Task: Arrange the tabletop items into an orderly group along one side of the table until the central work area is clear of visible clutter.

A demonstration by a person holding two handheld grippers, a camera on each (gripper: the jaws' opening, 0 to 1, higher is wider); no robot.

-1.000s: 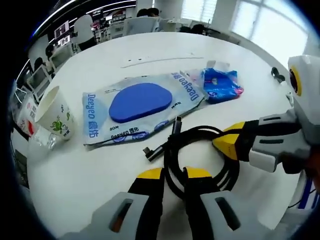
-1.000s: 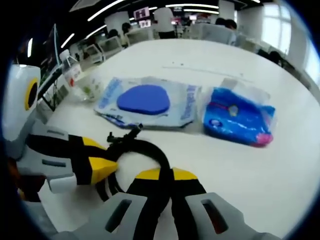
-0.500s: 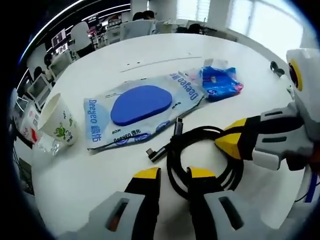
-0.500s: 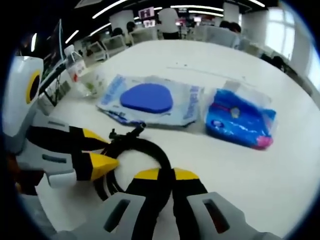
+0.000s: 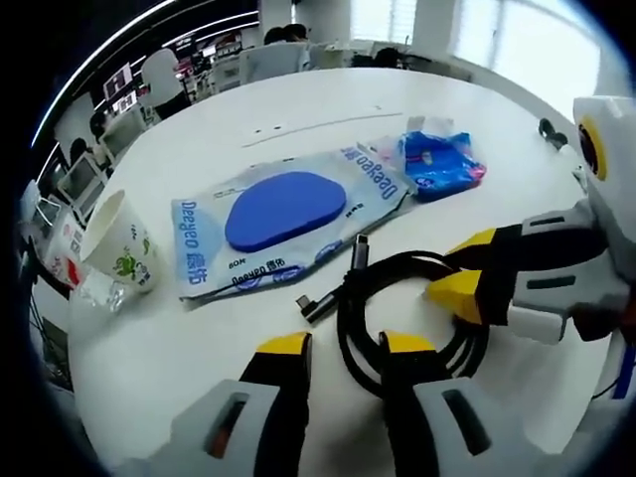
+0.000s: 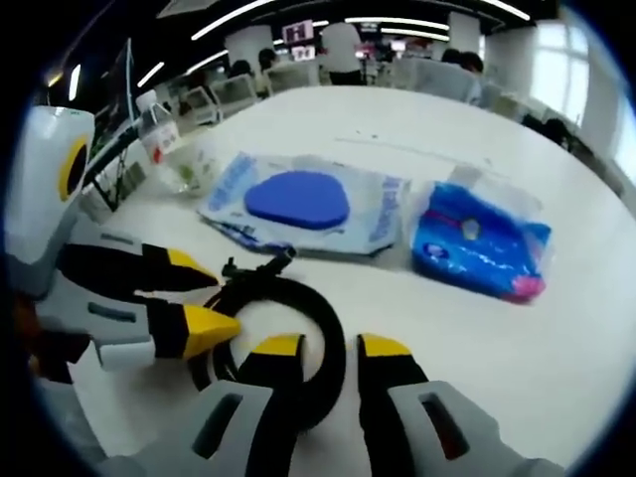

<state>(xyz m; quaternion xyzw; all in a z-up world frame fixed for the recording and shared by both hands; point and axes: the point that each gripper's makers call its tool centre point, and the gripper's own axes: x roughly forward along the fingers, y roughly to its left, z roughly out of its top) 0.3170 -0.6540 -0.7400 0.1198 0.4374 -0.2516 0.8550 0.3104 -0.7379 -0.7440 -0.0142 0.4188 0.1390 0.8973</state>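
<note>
Both the left gripper (image 5: 343, 348) and the right gripper (image 6: 330, 348) stand parted astride the coiled black cable (image 5: 402, 303), holding nothing, just in front of the blue mouse-pad packet (image 5: 283, 214); if released, the coil may spring loose and spread.

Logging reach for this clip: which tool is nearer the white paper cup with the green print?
Left. The left tool straddles the coiled black cable, on the side toward the white paper cup; the right tool sits at the coil's far side.
</note>
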